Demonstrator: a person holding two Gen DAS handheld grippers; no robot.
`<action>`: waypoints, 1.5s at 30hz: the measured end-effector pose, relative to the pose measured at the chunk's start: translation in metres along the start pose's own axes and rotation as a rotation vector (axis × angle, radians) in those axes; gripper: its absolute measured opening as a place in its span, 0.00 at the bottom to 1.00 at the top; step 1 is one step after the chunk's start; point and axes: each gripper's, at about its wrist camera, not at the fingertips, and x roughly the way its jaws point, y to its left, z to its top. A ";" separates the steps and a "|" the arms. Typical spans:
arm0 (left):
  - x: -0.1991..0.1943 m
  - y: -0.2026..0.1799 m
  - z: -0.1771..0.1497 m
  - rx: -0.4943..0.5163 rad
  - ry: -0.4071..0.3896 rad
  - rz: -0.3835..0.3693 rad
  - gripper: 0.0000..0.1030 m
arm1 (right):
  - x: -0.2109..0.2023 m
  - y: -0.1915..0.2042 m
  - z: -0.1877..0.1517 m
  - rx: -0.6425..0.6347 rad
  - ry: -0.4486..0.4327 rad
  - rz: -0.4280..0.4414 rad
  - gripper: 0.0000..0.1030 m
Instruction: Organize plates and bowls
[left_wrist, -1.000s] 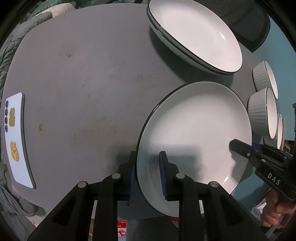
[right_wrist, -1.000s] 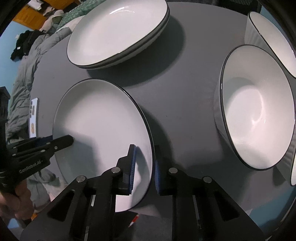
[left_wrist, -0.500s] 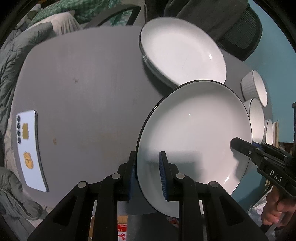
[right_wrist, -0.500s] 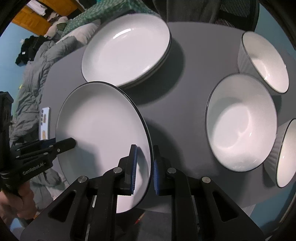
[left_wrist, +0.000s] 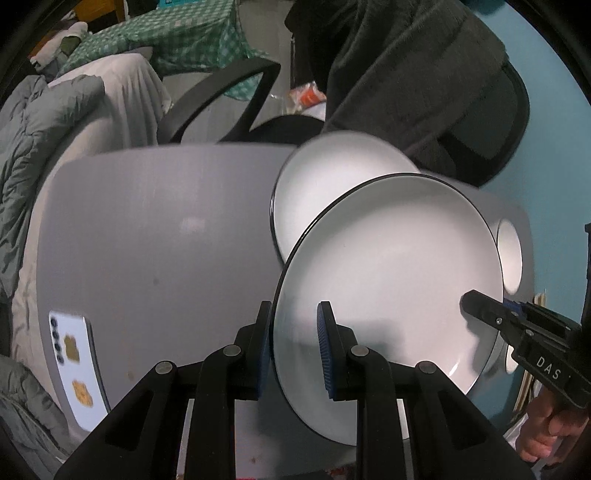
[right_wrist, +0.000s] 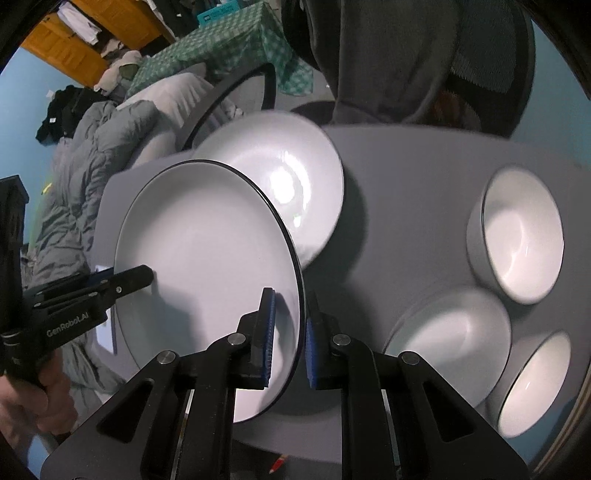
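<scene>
Above the round grey counter (left_wrist: 166, 236), a white black-rimmed plate (left_wrist: 388, 266) is held tilted in the air between both grippers, the left gripper (left_wrist: 291, 347) with its jaws clamped on the plate's left rim and the right gripper (right_wrist: 288, 332) with its jaws clamped on the opposite rim. Just behind it a stack of matching white plates (right_wrist: 295, 177) sits on the counter, with three white ribbed bowls (right_wrist: 517, 236) off to the right. Readable writing: "GenRobot.AI" on the left gripper's body in the right wrist view, "DAS" on the right gripper's body in the left wrist view; a white phone (left_wrist: 77, 369) lies at the counter's left edge.

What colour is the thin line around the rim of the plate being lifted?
Black, on a white plate; it shows best in the right wrist view.
</scene>
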 end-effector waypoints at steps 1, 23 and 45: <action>0.002 0.000 0.006 -0.002 -0.001 -0.001 0.22 | 0.001 0.001 0.006 -0.003 -0.003 -0.002 0.13; 0.047 -0.007 0.065 -0.024 0.078 0.087 0.23 | 0.045 -0.020 0.070 0.015 0.082 0.016 0.14; 0.055 -0.017 0.066 0.050 0.076 0.129 0.24 | 0.051 -0.025 0.075 0.104 0.145 -0.012 0.27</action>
